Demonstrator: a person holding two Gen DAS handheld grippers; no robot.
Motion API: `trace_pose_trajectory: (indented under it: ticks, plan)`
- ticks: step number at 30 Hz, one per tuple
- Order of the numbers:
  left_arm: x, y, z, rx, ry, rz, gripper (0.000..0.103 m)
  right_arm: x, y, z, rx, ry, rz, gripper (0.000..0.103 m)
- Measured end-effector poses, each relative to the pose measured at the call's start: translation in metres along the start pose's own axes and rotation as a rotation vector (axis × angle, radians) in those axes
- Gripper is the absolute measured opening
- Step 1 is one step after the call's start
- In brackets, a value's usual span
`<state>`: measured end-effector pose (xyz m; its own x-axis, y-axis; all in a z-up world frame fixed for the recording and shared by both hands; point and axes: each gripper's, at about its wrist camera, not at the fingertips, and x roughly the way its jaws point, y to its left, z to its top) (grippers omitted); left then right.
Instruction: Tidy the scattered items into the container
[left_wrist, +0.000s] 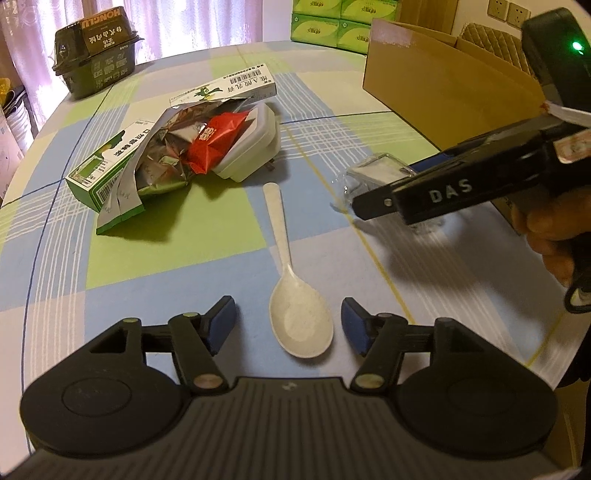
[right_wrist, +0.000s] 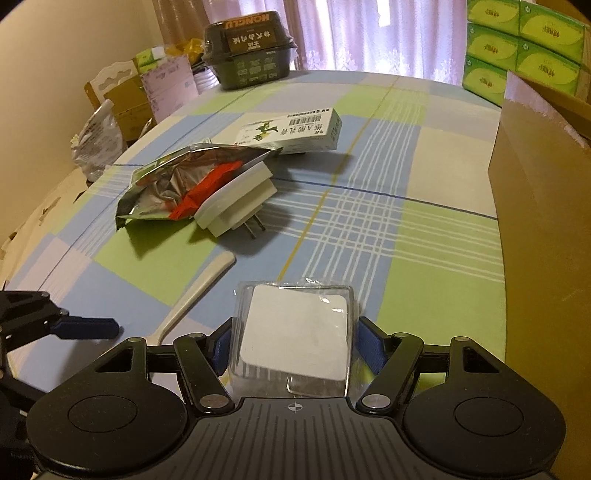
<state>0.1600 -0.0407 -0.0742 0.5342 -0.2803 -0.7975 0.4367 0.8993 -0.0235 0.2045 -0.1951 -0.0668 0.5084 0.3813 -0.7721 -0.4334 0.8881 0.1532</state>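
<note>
A white plastic spoon (left_wrist: 301, 325) lies on the checked tablecloth, bowl toward me, between the spread fingers of my left gripper (left_wrist: 288, 309), which is open and not touching it. Its handle (right_wrist: 199, 291) shows in the right wrist view. My right gripper (right_wrist: 295, 341) is shut on a clear plastic case with a white pad (right_wrist: 295, 332) inside; from the left wrist view that case (left_wrist: 376, 173) hangs beside the cardboard box (left_wrist: 443, 88). A pile holds a foil bag (left_wrist: 162, 155), a red packet (left_wrist: 214, 142), a white plug adapter (left_wrist: 251, 147) and two green-white cartons (left_wrist: 225, 88).
A dark food tub (left_wrist: 96, 48) stands at the table's far left edge. Green tissue packs (right_wrist: 517, 40) are stacked behind the cardboard box (right_wrist: 543, 206). A person's hand (left_wrist: 554, 236) holds the right gripper. Boxes and a bag (right_wrist: 99, 140) sit beyond the table's left edge.
</note>
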Motion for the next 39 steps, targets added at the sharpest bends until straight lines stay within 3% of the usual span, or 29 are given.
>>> trace_pose_trajectory:
  ticks: [4,6,11,15,21,39]
  plan:
    - [0.001,0.001,0.002,-0.013,0.0,-0.004,0.058,0.002,-0.002,0.001,0.027,0.003,0.002,0.072]
    - [0.001,0.001,0.003,-0.017,-0.002,-0.004,0.058,0.001,-0.003,0.0,0.033,0.003,-0.006,0.064]
    - [0.004,-0.002,0.007,-0.002,0.009,0.001,0.056,-0.008,-0.006,-0.005,0.057,-0.013,-0.034,0.063]
    - [0.004,-0.007,0.008,0.029,0.022,0.013,0.042,-0.017,-0.008,-0.011,0.075,-0.019,-0.038,0.063]
    - [0.001,-0.009,0.006,0.033,0.039,0.016,0.029,-0.028,-0.005,-0.018,0.091,-0.028,-0.04,0.063]
    - [-0.049,-0.016,-0.011,-0.025,0.002,0.018,0.028,-0.082,0.019,-0.029,0.109,-0.101,-0.038,0.063]
